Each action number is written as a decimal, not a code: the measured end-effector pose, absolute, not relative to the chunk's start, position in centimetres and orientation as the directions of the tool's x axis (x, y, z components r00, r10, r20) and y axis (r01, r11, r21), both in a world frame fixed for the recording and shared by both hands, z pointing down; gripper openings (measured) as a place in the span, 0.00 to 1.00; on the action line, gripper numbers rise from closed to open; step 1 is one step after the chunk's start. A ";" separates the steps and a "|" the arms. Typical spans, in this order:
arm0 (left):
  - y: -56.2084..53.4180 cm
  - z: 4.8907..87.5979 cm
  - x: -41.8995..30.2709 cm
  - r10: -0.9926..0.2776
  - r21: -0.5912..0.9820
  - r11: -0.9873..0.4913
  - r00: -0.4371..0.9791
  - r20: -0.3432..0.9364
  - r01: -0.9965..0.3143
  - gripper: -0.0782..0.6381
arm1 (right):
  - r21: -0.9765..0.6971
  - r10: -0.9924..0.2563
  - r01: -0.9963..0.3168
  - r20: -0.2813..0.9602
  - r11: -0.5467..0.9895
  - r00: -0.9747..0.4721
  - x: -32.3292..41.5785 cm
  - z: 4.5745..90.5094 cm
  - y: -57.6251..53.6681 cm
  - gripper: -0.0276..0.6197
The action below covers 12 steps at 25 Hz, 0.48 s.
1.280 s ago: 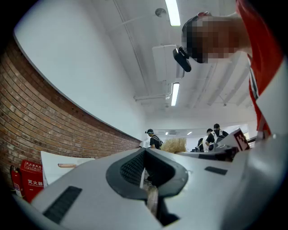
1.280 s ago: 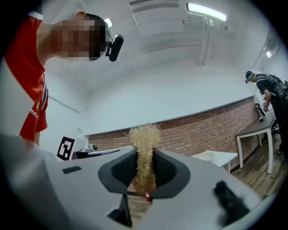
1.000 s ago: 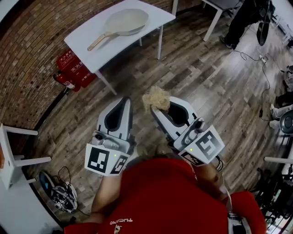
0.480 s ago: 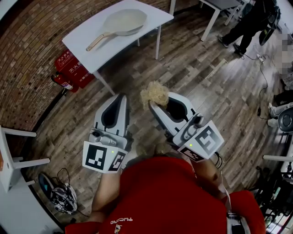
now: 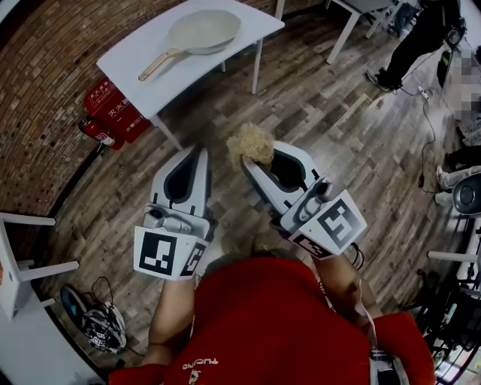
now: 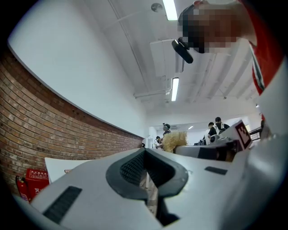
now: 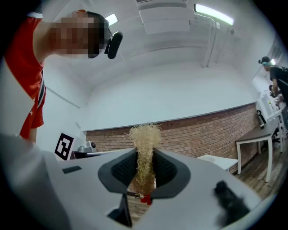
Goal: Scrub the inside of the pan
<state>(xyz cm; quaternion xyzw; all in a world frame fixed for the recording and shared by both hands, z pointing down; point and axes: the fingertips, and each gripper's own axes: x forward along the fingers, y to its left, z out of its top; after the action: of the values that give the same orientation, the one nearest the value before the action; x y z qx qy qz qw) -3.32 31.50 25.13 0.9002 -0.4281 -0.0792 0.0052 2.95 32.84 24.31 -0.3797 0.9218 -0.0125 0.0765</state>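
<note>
A pale pan (image 5: 203, 31) with a wooden handle lies on a white table (image 5: 143, 64) far ahead in the head view. My right gripper (image 5: 249, 156) is shut on a straw-coloured fibre scrubber (image 5: 250, 143), held in the air well short of the table. In the right gripper view the scrubber (image 7: 144, 150) sticks up between the dark pads. My left gripper (image 5: 197, 156) hangs beside it, shut and empty, its jaws (image 6: 145, 164) pressed together in the left gripper view. Both point up and away from the floor.
A red fire-extinguisher box (image 5: 111, 114) stands by the brick wall under the table. A white stool (image 5: 26, 259) is at the left, and a bag with cables (image 5: 96, 319) lies on the wooden floor. A person (image 5: 417, 34) stands at the far right near another table (image 5: 353, 15).
Both grippers have drifted slightly forward and up in the head view; the table and pan have shifted a little toward the top left. The grip on the scrubber is unchanged.
</note>
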 end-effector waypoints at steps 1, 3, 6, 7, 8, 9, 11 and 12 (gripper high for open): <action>31.1 25.0 -3.7 -0.772 0.073 -0.632 0.620 -0.139 -0.771 0.12 | -0.078 -0.702 -0.699 -0.131 0.711 -0.700 2.5 24.2 32.5 0.18; 30.4 24.9 -4.4 -0.773 0.067 -0.630 0.618 -0.141 -0.774 0.12 | -0.072 -0.702 -0.700 -0.128 0.711 -0.700 1.6 24.1 31.9 0.18; 29.4 24.7 -5.6 -0.773 0.059 -0.631 0.619 -0.141 -0.774 0.12 | -0.062 -0.705 -0.704 -0.125 0.708 -0.698 0.3 24.1 31.0 0.18; 29.1 24.6 -6.1 -0.772 0.058 -0.632 0.620 -0.141 -0.773 0.12 | -0.059 -0.708 -0.707 -0.124 0.705 -0.696 -0.1 24.0 30.7 0.18; 28.8 24.5 -6.6 -0.770 0.057 -0.633 0.621 -0.142 -0.772 0.12 | -0.056 -0.711 -0.711 -0.123 0.701 -0.692 -0.5 23.9 30.4 0.18; 28.5 24.4 -7.1 -0.770 0.056 -0.634 0.622 -0.143 -0.771 0.12 | -0.055 -0.716 -0.715 -0.122 0.696 -0.688 -0.8 23.9 30.1 0.18; 27.9 24.4 -8.1 -0.769 0.061 -0.635 0.622 -0.145 -0.770 0.12 | -0.054 -0.727 -0.727 -0.116 0.685 -0.676 -1.3 23.9 29.5 0.18; 27.6 24.5 -8.5 -0.770 0.066 -0.634 0.621 -0.145 -0.771 0.12 | -0.053 -0.733 -0.732 -0.113 0.679 -0.671 -1.4 23.9 29.3 0.18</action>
<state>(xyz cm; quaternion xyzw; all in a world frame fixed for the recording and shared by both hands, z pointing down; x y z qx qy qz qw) -8.53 27.60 24.54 0.9003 -0.4279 -0.0801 -0.0011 -1.39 29.32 23.91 -0.4006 0.9141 -0.0017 0.0626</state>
